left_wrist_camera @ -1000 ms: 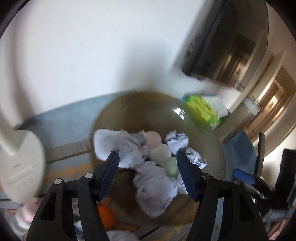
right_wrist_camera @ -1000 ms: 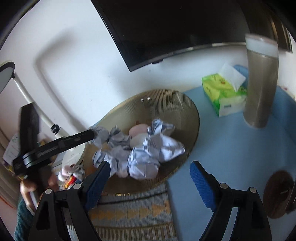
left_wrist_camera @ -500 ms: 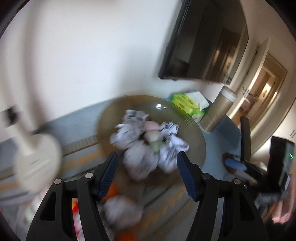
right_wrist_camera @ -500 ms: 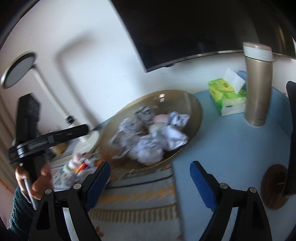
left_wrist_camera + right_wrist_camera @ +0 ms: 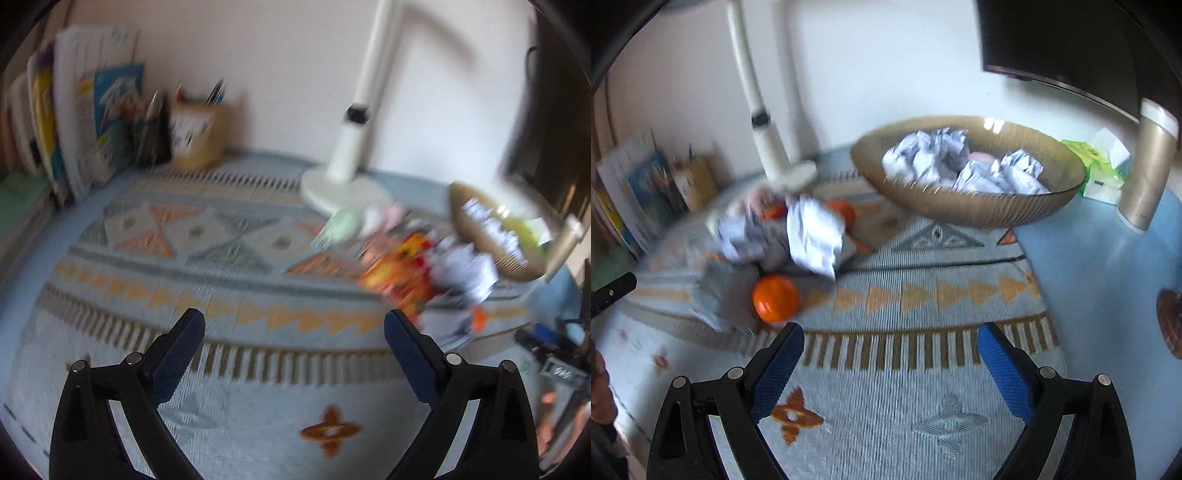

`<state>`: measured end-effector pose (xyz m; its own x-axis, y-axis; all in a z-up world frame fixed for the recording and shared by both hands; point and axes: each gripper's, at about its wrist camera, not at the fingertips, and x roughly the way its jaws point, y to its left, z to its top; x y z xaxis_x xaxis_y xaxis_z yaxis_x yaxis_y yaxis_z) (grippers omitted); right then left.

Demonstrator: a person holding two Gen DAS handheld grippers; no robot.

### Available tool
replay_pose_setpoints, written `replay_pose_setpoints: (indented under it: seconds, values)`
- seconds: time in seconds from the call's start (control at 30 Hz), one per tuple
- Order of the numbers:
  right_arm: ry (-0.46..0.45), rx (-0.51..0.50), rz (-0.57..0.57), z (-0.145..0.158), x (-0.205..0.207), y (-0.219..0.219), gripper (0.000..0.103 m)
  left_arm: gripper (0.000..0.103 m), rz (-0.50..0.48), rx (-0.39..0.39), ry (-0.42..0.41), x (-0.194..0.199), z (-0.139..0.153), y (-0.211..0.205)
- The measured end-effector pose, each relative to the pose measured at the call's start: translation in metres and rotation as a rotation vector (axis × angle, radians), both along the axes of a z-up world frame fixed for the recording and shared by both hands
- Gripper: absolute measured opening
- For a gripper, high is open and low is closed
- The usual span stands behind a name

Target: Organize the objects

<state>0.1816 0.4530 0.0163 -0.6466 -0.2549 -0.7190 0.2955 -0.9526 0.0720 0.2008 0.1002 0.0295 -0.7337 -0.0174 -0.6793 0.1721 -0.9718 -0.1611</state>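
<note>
Right wrist view, left to right: a glossy orange ball (image 5: 775, 303) lies on the woven patterned mat (image 5: 923, 406) beside crumpled white paper (image 5: 812, 236); further right, a ribbed amber bowl (image 5: 971, 206) holds more crumpled paper wads (image 5: 960, 162), then a smooth gold cylindrical flask (image 5: 1145, 166). The right hand-held gripper (image 5: 890, 354) is opening, nothing between its blue pads. The left hand-held gripper (image 5: 293, 341) is opening too, empty, over the same mat on the table.

Paper balls (image 5: 964, 162) in bowl (image 5: 960, 206), lamp (image 5: 775, 155) left (books (image 5: 624, 199) beyond), loose clutter (image 5: 783, 236) before it
</note>
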Motion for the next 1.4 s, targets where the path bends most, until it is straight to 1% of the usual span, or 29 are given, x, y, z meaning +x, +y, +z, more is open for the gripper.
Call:
replay_pose_setpoints:
  seconds: [0.07,0.1,0.13,0.17,0.2,0.37,0.57,0.83,1.03,1.13,1.23,1.3,1.4]
  values:
    - [0.036,0.021,0.040,0.001,0.004,-0.005,0.097,0.097,0.007,0.003,-0.007,0.002,-0.017,0.000]
    - [0.029,0.023,0.056,-0.001,0.003,-0.006,0.098,0.097,0.008,-0.001,-0.034,-0.001,-0.021,0.002]
    - [0.012,0.033,0.060,-0.004,0.002,-0.007,0.098,0.097,-0.006,-0.012,-0.040,-0.004,-0.019,0.006]
    - [-0.001,0.050,0.051,-0.007,-0.001,-0.009,0.098,0.098,-0.016,-0.034,-0.006,-0.001,-0.015,0.010]
    - [-0.005,0.063,0.043,-0.009,-0.003,-0.010,0.098,0.098,-0.020,-0.050,0.002,0.002,-0.015,0.012]
    - [-0.019,0.055,0.058,-0.011,-0.003,-0.010,0.098,0.098,-0.069,-0.101,0.015,0.006,-0.013,0.027]
    - [-0.015,0.062,0.062,-0.012,-0.002,-0.013,0.098,0.098,-0.084,-0.078,0.011,0.004,-0.015,0.026]
    - [-0.022,0.063,0.068,-0.012,-0.003,-0.015,0.098,0.098,-0.085,-0.080,-0.004,0.002,-0.017,0.027]
    - [-0.019,0.058,0.068,-0.012,-0.002,-0.015,0.098,0.098,-0.110,-0.102,-0.007,0.002,-0.017,0.033]
    - [-0.008,0.076,0.055,-0.011,-0.002,-0.018,0.098,0.098,-0.113,-0.120,-0.023,-0.001,-0.019,0.036]
    - [-0.016,0.092,0.042,-0.012,-0.004,-0.019,0.098,0.098,-0.114,-0.120,-0.022,0.000,-0.018,0.036]
    - [0.005,0.090,0.032,-0.009,-0.002,-0.018,0.098,0.098,-0.118,-0.117,-0.022,0.000,-0.018,0.035]
    - [0.068,0.090,0.048,-0.002,0.006,-0.020,0.098,0.098,-0.124,-0.128,-0.034,-0.001,-0.019,0.037]
